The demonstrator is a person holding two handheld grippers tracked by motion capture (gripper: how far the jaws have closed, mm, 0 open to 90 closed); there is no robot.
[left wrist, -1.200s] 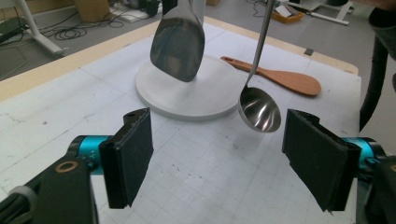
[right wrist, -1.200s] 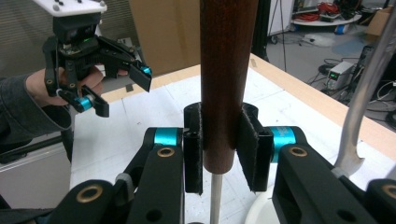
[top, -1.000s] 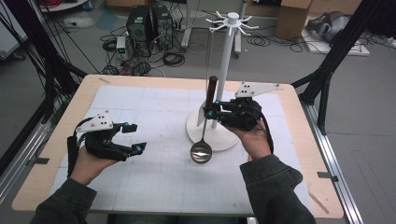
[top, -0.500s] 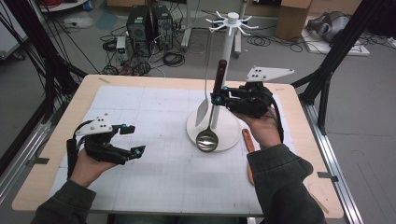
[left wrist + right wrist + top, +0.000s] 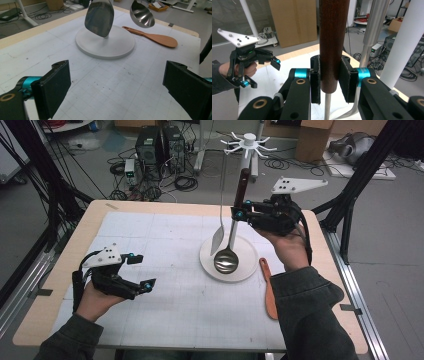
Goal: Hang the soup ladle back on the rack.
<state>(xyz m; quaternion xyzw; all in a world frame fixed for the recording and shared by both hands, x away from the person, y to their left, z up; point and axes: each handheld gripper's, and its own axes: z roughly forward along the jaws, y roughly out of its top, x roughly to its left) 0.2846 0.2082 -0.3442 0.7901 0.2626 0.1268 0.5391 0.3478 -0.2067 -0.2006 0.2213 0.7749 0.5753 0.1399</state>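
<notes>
Two grippers, no legible writing: right gripper (image 5: 239, 214) jaws clamping ladle (image 5: 226, 261), left gripper (image 5: 142, 270) jaws lately widening, empty.

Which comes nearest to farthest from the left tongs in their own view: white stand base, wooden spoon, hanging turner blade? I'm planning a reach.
1. White stand base, straight ahead on the mat.
2. Hanging turner blade, above the base's far half.
3. Wooden spoon, beyond the base, to the right.

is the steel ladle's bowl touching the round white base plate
Apart. The left gripper view shows the steel ladle's bowl hanging in the air, with the white table mat visible between it and the round white base plate.
</notes>
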